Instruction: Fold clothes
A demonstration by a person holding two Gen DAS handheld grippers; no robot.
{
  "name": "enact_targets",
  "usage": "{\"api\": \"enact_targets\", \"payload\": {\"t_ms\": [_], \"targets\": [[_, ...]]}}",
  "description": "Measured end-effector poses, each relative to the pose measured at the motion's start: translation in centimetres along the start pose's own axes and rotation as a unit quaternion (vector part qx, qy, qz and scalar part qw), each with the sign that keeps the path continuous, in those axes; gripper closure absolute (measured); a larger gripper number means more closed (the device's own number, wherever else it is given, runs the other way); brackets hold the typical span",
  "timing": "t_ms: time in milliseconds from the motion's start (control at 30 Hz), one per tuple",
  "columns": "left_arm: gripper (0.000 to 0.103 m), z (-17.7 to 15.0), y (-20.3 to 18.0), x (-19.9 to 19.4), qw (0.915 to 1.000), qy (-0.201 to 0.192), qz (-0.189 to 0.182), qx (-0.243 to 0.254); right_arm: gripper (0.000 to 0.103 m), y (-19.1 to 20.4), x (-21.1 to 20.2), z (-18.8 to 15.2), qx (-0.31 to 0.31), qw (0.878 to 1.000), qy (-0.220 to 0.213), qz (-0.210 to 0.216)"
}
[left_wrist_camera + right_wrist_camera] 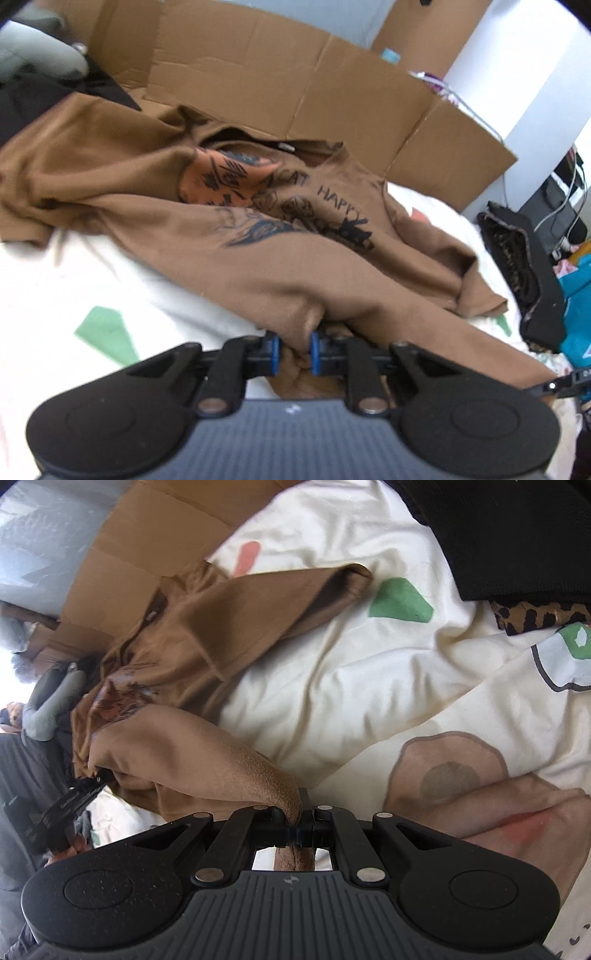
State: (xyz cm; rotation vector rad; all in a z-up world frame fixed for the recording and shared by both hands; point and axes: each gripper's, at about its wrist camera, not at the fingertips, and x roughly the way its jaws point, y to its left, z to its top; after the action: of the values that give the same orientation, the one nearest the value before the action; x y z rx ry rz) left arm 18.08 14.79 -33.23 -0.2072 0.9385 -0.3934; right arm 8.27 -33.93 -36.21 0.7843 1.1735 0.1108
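My left tongs [294,351] clamped a bunch of the brown T-shirt [258,236], which sprawled mid-frame across the bed [55,295]. My right tongs [300,825] pinched its hem, lower centre.

A: Can you read the print on the brown shirt [258,229]?
B: Only partly; folds swallow the rest, and motion blur smears it.
A: And the hem?
B: Bunched inside the left hand-held gripper [294,350], out of sight. The black garment [498,535] is cut off by the frame's edge.
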Motion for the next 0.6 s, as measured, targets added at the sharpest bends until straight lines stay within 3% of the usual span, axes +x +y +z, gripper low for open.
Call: {"api": "enact_targets", "payload": {"t_ms": [433, 600], "targets": [[0.087, 0.0, -0.8, -11.6, 0.9983, -0.007, 0.055, -0.019, 0.102, 4.6, -2.5, -1.5, -0.059, 0.996, -0.011, 0.063], [0.087, 0.0, -0.7, -14.3, 0.9972, 0.004, 0.073, -0.015, 0.102, 5.7, -2.8, -2.5, -0.073, 0.995, -0.002, 0.072]]}}
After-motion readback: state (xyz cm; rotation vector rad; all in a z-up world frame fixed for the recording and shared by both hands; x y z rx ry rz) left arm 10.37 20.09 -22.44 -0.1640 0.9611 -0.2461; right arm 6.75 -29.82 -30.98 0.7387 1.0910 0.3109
